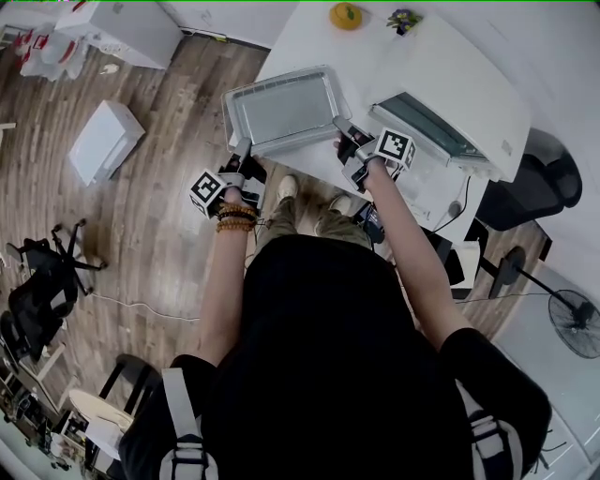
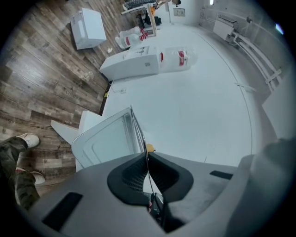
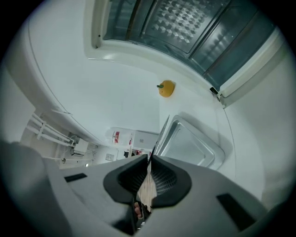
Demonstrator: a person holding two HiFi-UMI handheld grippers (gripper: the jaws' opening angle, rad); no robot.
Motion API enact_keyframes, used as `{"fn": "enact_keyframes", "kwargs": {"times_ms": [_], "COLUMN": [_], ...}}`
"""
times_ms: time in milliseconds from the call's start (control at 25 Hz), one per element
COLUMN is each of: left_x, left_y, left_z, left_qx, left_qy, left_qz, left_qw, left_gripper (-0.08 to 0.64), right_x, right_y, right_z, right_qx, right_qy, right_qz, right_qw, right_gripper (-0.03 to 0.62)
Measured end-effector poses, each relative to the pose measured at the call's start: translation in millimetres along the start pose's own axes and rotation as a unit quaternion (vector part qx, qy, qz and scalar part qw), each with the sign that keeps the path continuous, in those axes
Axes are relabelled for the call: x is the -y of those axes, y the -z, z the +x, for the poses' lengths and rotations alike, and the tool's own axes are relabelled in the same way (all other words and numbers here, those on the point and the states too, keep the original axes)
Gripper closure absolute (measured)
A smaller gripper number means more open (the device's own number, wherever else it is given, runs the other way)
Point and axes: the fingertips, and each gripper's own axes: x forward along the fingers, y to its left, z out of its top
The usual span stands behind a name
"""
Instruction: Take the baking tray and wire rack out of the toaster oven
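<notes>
The silver baking tray (image 1: 286, 108) is held over the near end of the white table (image 1: 309, 33), outside the toaster oven. My left gripper (image 1: 246, 147) is shut on its near-left rim, and my right gripper (image 1: 343, 129) is shut on its near-right rim. In the left gripper view the tray (image 2: 111, 139) runs edge-on into the left gripper (image 2: 147, 159). The right gripper view shows the tray (image 3: 192, 143) pinched in the right gripper (image 3: 149, 162). The white toaster oven (image 1: 464, 84) stands to the right with its glass door (image 1: 427, 127) open; its inside (image 3: 185, 23) shows a patterned metal surface.
A yellow toy fruit (image 1: 346, 15) and a small flower (image 1: 403, 19) sit at the table's far end. White boxes (image 1: 106, 141) lie on the wood floor at left. A black frame (image 1: 37, 281) stands lower left, a fan (image 1: 572, 323) and a black chair (image 1: 544, 183) at right.
</notes>
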Motion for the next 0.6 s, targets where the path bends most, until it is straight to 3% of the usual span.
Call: {"fn": "enact_keyframes", "kwargs": {"times_ms": [160, 360, 480, 600], "left_x": [-14, -46, -57, -59], "left_y": [6, 16, 19, 19], "left_z": [5, -3, -4, -1], "left_qx": [-0.015, -0.023, -0.022, -0.017], "left_qy": [-0.008, -0.045, -0.055, -0.064], "left_qz": [-0.003, -0.022, -0.04, -0.027], "left_qw": [0.9999, 0.9985, 0.9975, 0.9974], "left_gripper": [0.532, 0.531, 0.531, 0.531], "right_x": [21, 54, 66, 72], "right_y": [0, 14, 19, 21], "right_z": [2, -6, -11, -12], "right_qx": [-0.004, -0.028, -0.034, -0.044], "right_qy": [0.025, 0.091, 0.121, 0.148], "right_qz": [0.022, 0.06, 0.06, 0.043], "right_qw": [0.999, 0.994, 0.99, 0.987], "right_gripper": [0.552, 0.551, 0.551, 0.537]}}
